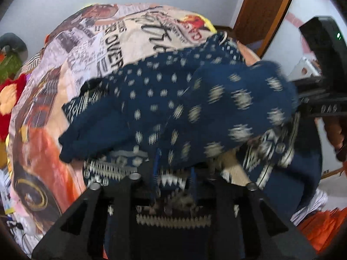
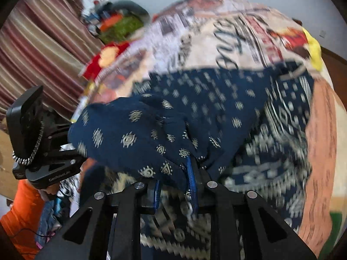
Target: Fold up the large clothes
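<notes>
A navy blue garment point(image 1: 173, 108) with white motifs and a patterned border lies bunched on a bed with a printed cover point(image 1: 86, 65). My left gripper point(image 1: 174, 173) is shut on a fold of the garment, its blue-edged fingers buried in cloth. The right gripper's body point(image 1: 321, 86) shows at the right edge of the left wrist view. In the right wrist view the same garment point(image 2: 195, 119) is lifted and draped over my right gripper point(image 2: 175, 182), which is shut on its cloth. The left gripper's body point(image 2: 39, 143) shows at the left there. Both views are motion-blurred.
Stuffed toys point(image 1: 8, 91) and clutter lie at the bed's left side. A wooden door point(image 1: 260, 10) stands behind on the right. A striped curtain point(image 2: 32, 54) hangs at the left. Orange cloth point(image 2: 19, 216) lies low at the left.
</notes>
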